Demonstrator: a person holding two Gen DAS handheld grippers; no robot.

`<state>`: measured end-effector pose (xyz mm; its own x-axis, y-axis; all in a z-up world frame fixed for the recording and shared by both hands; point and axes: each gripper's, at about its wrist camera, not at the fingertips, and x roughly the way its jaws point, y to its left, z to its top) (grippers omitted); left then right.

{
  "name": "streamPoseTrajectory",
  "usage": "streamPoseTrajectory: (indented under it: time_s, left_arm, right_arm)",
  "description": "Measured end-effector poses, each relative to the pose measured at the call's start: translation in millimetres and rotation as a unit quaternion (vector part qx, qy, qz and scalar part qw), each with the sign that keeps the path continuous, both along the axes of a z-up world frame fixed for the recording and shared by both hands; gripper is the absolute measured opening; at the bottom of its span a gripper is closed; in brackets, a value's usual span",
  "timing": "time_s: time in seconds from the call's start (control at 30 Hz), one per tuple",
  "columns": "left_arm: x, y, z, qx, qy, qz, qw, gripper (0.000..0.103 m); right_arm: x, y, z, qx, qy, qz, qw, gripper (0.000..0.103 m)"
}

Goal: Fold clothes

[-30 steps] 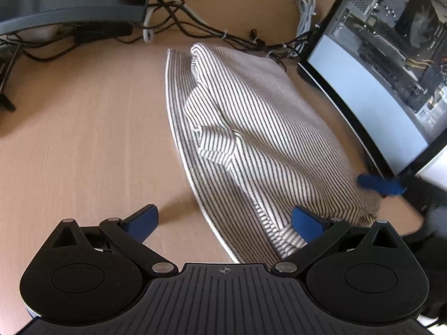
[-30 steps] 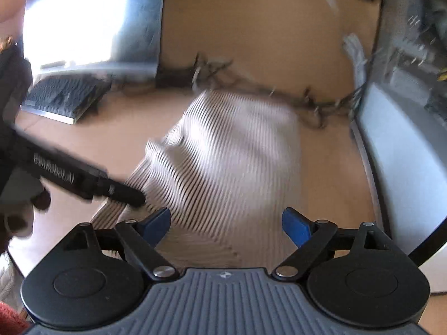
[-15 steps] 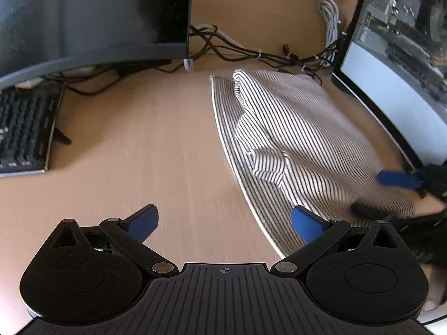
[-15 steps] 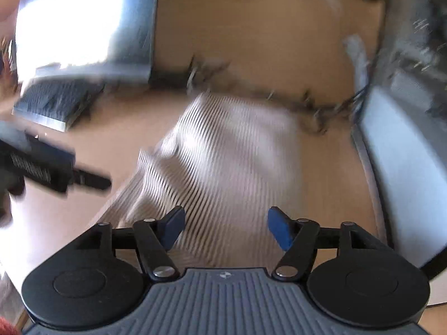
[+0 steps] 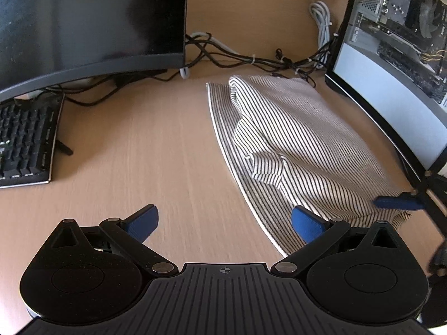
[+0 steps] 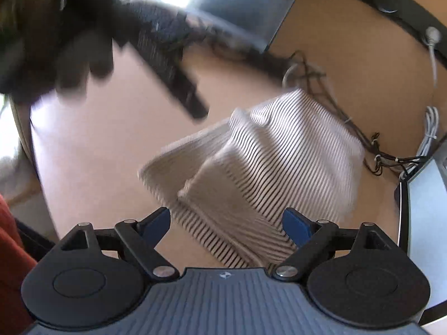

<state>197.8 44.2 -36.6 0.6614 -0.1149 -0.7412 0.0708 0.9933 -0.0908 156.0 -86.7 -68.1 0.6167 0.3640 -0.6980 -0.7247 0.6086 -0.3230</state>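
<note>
- Left gripper (image 5: pixel 223 220): jaws spread wide, holding nothing; bare worktop (image 5: pixel 145 150) lies between its blue pads, and the right pad overlaps the garment's near edge in the view. Contact cannot be confirmed.
- Right gripper (image 6: pixel 226 224): jaws spread wide, nothing clamped; the garment's near end lies between and beyond the pads. This view is motion-blurred.
- Striped garment (image 5: pixel 293 145): black-and-white stripes, lying folded on the worktop toward 1 o'clock of the left gripper. An upper layer rests on a flat lower layer, whose white-hemmed edge shows along the left side.
- A blue pad of the right gripper appears at the garment's right corner, 3 o'clock in the left wrist view.
- Monitor (image 5: pixel 89 19) at 11 o'clock; keyboard (image 5: pixel 25 142) at 9 o'clock.
- Cables (image 5: pixel 251 60) run along the worktop's far edge at 12 o'clock.
- Open computer case (image 5: pixel 396 55) at 2 o'clock, just beside the garment.
</note>
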Motion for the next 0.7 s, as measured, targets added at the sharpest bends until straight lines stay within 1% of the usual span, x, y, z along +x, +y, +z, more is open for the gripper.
streamPoseTrajectory:
  time_s: [0.03,0.07,0.1,0.13,0.17,0.23,0.27,0.3,0.37,0.4,0.43,0.5,0.6,0.63,0.7]
  left_arm:
    - [-1.6,1.7,1.4,0.002,-0.003,-0.006,1.0000,0.103]
    - [-3.3,3.3,2.7,0.004,-0.006,-0.013,0.9999,0.103]
    - [-5.8,4.5,3.5,0.007,-0.010,-0.023,0.9997,0.103]
    - [-9.1,5.4,4.0,0.011,-0.015,-0.037,0.9991,0.103]
    - [-12.7,5.4,3.8,0.017,-0.019,-0.053,0.9983,0.103]
    - [-20.2,2.2,1.8,0.036,-0.022,-0.090,0.9951,0.103]
    - [-24.2,-1.2,0.3,0.045,-0.024,-0.110,0.9926,0.103]
    - [-28.1,-6.1,-1.5,0.056,-0.027,-0.132,0.9893,0.103]
    - [-33.7,-21.4,-6.7,0.085,-0.036,-0.171,0.9809,0.103]
    - [-35.9,-30.2,-9.5,0.101,-0.041,-0.189,0.9759,0.103]
    - [-38.0,-39.0,-12.4,0.116,-0.047,-0.207,0.9703,0.103]
    - [-35.2,-54.6,-19.9,0.140,-0.058,-0.229,0.9614,0.103]
    - [-21.7,-68.9,-29.9,0.151,-0.054,-0.233,0.9592,0.103]
    - [-15.1,-71.5,-31.0,0.145,-0.050,-0.228,0.9614,0.103]
    - [-6.5,-69.6,-27.9,0.125,-0.048,-0.213,0.9679,0.103]
  right_arm:
    - [0.5,2.0,-5.1,-0.006,-0.006,-0.001,1.000,0.089]
    - [4.0,3.0,-6.6,-0.005,0.000,-0.009,1.000,0.089]
    - [12.0,0.3,-4.6,0.011,0.022,-0.029,0.999,0.085]
    - [21.5,-4.9,-2.5,0.039,0.051,-0.055,0.996,0.083]
    - [31.6,-11.9,-0.6,0.070,0.081,-0.083,0.991,0.083]
    - [50.6,-29.7,2.5,0.141,0.137,-0.140,0.970,0.081]
    - [56.7,-36.8,3.3,0.169,0.159,-0.159,0.960,0.081]
    - [61.0,-41.2,4.2,0.186,0.174,-0.169,0.952,0.081]
    - [66.3,-45.7,5.3,0.203,0.193,-0.178,0.943,0.081]
    - [67.0,-45.8,5.7,0.204,0.196,-0.178,0.942,0.081]
    - [66.1,-44.0,5.9,0.197,0.192,-0.173,0.946,0.081]
    - [60.1,-37.9,7.4,0.172,0.174,-0.157,0.957,0.081]
    - [44.9,-24.4,12.1,0.110,0.128,-0.110,0.980,0.081]
    - [34.3,-22.9,15.5,0.090,0.109,-0.090,0.986,0.081]
    - [26.8,-18.9,12.1,0.058,0.074,-0.068,0.993,0.082]
